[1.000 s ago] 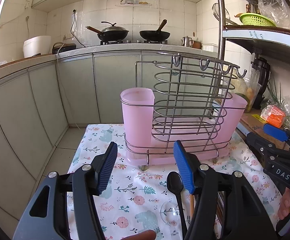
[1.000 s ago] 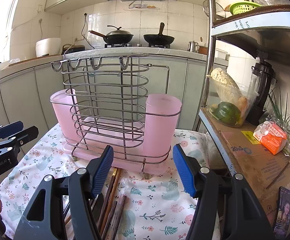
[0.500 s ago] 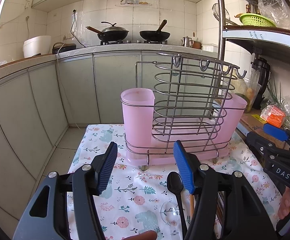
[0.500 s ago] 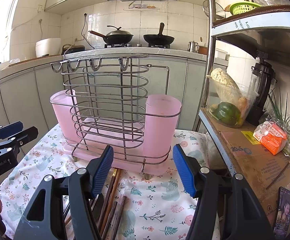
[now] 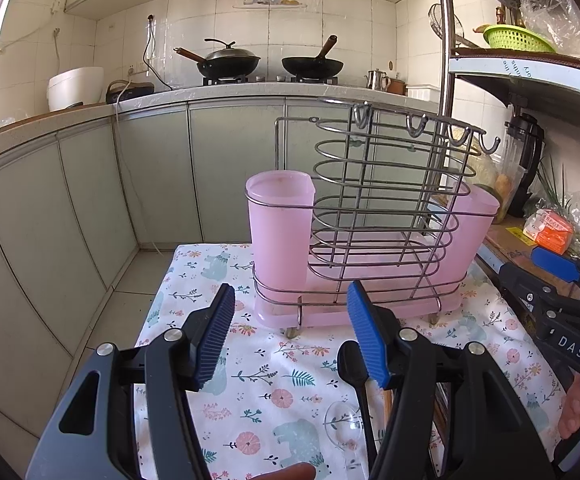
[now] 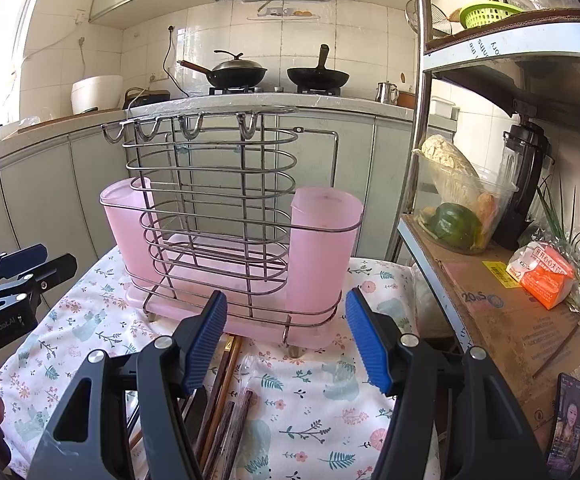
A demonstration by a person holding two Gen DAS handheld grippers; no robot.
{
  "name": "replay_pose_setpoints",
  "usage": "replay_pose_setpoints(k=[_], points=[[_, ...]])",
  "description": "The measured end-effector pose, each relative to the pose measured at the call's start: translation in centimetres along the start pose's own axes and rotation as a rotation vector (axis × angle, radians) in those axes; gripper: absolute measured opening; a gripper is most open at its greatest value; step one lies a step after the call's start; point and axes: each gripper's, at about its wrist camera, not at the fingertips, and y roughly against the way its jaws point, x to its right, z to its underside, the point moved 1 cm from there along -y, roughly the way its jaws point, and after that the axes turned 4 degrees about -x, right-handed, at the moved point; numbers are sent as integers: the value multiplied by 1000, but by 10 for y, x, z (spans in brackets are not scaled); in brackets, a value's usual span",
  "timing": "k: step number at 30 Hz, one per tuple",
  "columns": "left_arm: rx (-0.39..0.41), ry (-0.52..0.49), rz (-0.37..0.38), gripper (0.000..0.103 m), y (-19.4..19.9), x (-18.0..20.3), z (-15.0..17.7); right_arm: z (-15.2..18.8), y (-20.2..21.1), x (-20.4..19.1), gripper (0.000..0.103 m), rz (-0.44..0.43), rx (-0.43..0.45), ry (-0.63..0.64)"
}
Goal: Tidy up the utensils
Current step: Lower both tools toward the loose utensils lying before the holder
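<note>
Two grippers hover spread apart before one wire utensil rack on a floral cloth.

Your left gripper (image 5: 290,332) and right gripper (image 6: 286,338) both hang released, holding nothing. The rack (image 6: 226,220) holds two pink cups (image 5: 280,228). One black spoon (image 5: 352,364) and several wooden chopsticks (image 6: 226,392) lie on the tablecloth (image 5: 266,380) just before it.

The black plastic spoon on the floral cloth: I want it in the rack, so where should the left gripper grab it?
Grip the black plastic spoon on its thin handle just behind the bowl, coming from above with the left gripper open across it. It lies flat, bowl toward the wire rack with pink cups, a clear spoon close beside.
</note>
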Motion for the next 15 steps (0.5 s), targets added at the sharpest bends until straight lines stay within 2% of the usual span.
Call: replay_pose_setpoints(k=[15], points=[[-98,-9,8,59,-20,-1,10,13,-19,12,61,-23,-90,-36]])
